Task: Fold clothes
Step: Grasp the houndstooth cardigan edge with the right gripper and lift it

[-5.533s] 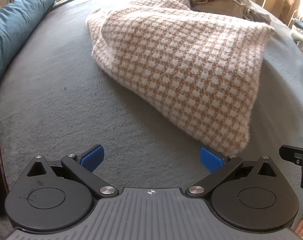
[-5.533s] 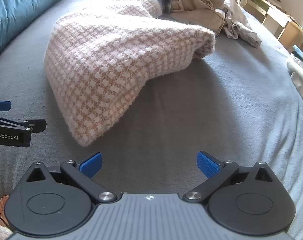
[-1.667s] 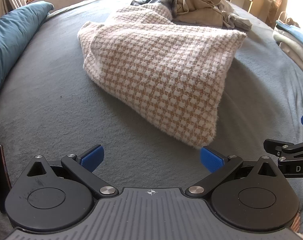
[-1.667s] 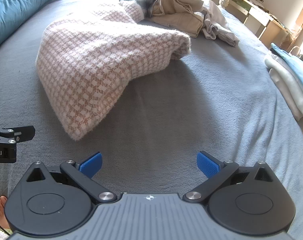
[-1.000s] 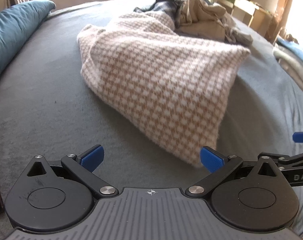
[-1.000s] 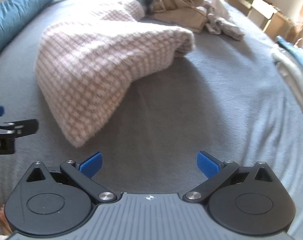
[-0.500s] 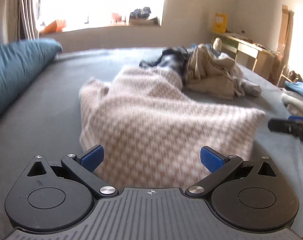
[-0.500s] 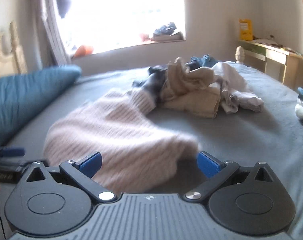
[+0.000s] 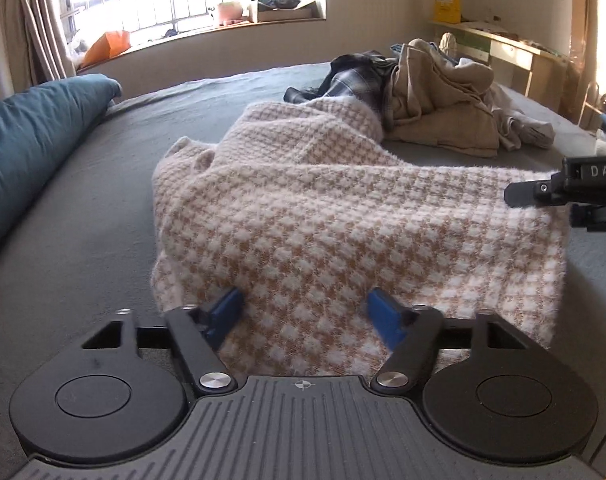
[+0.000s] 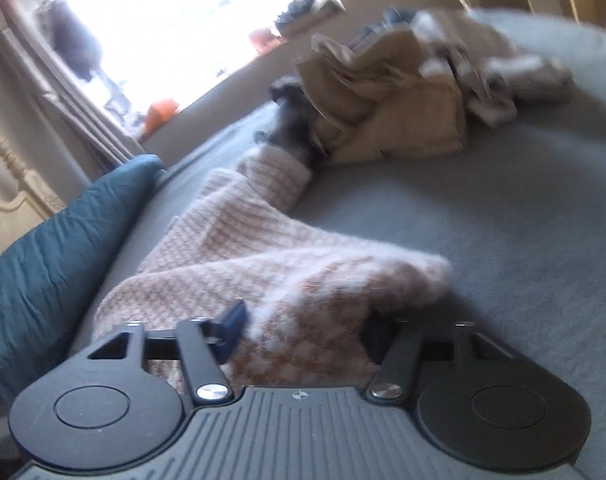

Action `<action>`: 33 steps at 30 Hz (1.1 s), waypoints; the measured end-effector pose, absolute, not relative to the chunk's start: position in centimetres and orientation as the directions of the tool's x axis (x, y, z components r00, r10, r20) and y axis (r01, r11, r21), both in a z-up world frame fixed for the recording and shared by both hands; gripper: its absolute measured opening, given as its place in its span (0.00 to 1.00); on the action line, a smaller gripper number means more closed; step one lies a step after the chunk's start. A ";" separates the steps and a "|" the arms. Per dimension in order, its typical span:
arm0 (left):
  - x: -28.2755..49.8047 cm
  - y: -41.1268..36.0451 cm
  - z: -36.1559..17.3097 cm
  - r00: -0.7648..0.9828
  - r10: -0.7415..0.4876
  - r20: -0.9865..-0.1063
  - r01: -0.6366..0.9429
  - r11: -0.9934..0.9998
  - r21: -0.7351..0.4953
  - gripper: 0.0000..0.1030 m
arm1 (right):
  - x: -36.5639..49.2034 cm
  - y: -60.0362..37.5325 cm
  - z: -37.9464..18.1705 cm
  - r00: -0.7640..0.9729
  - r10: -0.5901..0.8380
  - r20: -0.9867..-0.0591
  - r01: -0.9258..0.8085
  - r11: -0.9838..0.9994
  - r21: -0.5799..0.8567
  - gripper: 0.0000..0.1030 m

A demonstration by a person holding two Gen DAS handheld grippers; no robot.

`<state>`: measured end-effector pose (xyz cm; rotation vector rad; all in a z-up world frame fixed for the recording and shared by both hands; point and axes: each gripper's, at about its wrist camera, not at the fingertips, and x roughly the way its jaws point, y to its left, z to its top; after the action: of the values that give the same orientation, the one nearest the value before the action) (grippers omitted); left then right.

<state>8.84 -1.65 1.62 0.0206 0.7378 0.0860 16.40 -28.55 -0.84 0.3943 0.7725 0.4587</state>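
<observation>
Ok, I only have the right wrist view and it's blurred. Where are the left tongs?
Observer: The left tongs straddle the checked sweater's near edge. They have just been closing, and the cloth lies flat between them, not pinched.
Operator: And where do my right tongs sit on it?
Observer: The right tongs are at its right-hand corner. They too have just been closing, with cloth between them; grip unclear.
Operator: What's the dark thing behind the sleeve?
Observer: A plaid shirt, lying against the beige clothes pile.
</observation>
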 end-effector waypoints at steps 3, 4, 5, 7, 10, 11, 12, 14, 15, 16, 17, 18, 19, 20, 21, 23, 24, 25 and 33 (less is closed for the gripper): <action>8.5 -1.1 1.9 0.727 0.073 -0.682 -0.076 0.997 0.025 0.54 | 15.5 -28.8 -0.2 0.642 0.592 -0.487 -0.311 0.782 0.541 0.36; 8.4 -0.8 2.2 0.723 0.064 -0.687 -0.081 0.997 0.008 0.51 | 15.2 -28.8 -0.1 0.640 0.618 -0.457 -0.333 0.758 0.560 0.34; 8.3 -0.5 2.5 0.719 0.057 -0.693 -0.085 0.996 -0.007 0.51 | 14.8 -28.9 0.1 0.634 0.644 -0.428 -0.357 0.734 0.577 0.33; 8.1 0.3 3.3 0.709 0.045 -0.703 -0.096 0.995 -0.032 0.50 | 14.0 -29.1 0.4 0.619 0.691 -0.373 -0.398 0.686 0.610 0.29; 7.7 0.9 5.7 0.719 0.008 -0.695 -0.083 0.994 -0.075 0.53 | 12.4 -28.6 1.1 0.587 0.753 -0.297 -0.482 0.620 0.619 0.28; 7.5 1.1 6.6 0.726 -0.017 -0.687 -0.071 0.992 -0.100 0.56 | 11.9 -28.3 1.4 0.573 0.772 -0.275 -0.513 0.599 0.614 0.28; 7.3 1.2 7.6 0.735 -0.057 -0.675 -0.050 0.989 -0.138 0.64 | 11.2 -27.8 1.7 0.554 0.793 -0.255 -0.549 0.578 0.604 0.27; 7.0 1.2 9.7 0.753 -0.141 -0.643 -0.002 0.976 -0.216 0.78 | 10.0 -26.7 2.4 0.511 0.831 -0.218 -0.617 0.532 0.580 0.27; 7.0 0.8 10.5 0.755 -0.176 -0.632 0.027 0.971 -0.238 0.81 | 9.2 -26.1 2.7 0.490 0.847 -0.205 -0.650 0.512 0.562 0.27; 7.0 0.1 11.2 0.748 -0.206 -0.631 0.059 0.968 -0.246 0.86 | 8.5 -25.4 3.0 0.472 0.859 -0.198 -0.680 0.498 0.539 0.27; 7.0 -0.5 11.9 0.741 -0.236 -0.629 0.091 0.963 -0.254 0.90 | 7.8 -24.6 3.1 0.451 0.872 -0.192 -0.707 0.480 0.519 0.27; 7.0 -1.2 12.6 0.732 -0.266 -0.627 0.123 0.957 -0.262 1.00 | 7.1 -23.8 3.3 0.430 0.884 -0.186 -0.733 0.462 0.499 0.27; 7.0 -1.9 13.1 0.720 -0.293 -0.629 0.153 0.951 -0.268 1.00 | 6.4 -23.1 3.3 0.410 0.894 -0.180 -0.753 0.443 0.486 0.27; 7.0 -2.6 13.3 0.704 -0.311 -0.639 0.179 0.948 -0.265 1.00 | 6.0 -22.3 3.2 0.391 0.904 -0.175 -0.764 0.424 0.486 0.27; 7.0 -3.3 13.5 0.687 -0.321 -0.652 0.202 0.946 -0.253 1.00 | 5.5 -21.5 3.1 0.373 0.912 -0.170 -0.776 0.407 0.483 0.27; 6.9 -4.5 13.3 0.664 -0.301 -0.685 0.223 0.954 -0.203 1.00 | 4.2 -19.9 2.9 0.349 0.922 -0.166 -0.811 0.387 0.440 0.27; 6.9 -4.9 13.0 0.656 -0.274 -0.703 0.223 0.960 -0.166 1.00 | 3.3 -19.1 2.8 0.338 0.926 -0.169 -0.832 0.378 0.406 0.27; 6.9 -5.2 12.7 0.649 -0.245 -0.720 0.222 0.967 -0.128 1.00 | 2.3 -18.2 2.8 0.325 0.929 -0.175 -0.857 0.368 0.360 0.27; 8.9 -5.2 8.1 0.514 -0.021 -0.857 0.174 0.981 0.081 1.00 | -5.9 -12.1 0.1 0.263 0.911 -0.319 -0.963 0.267 -0.030 0.28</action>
<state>8.88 -5.17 8.06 0.1639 1.0252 -0.1175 -5.92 -12.12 0.15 -0.2366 0.2584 1.2830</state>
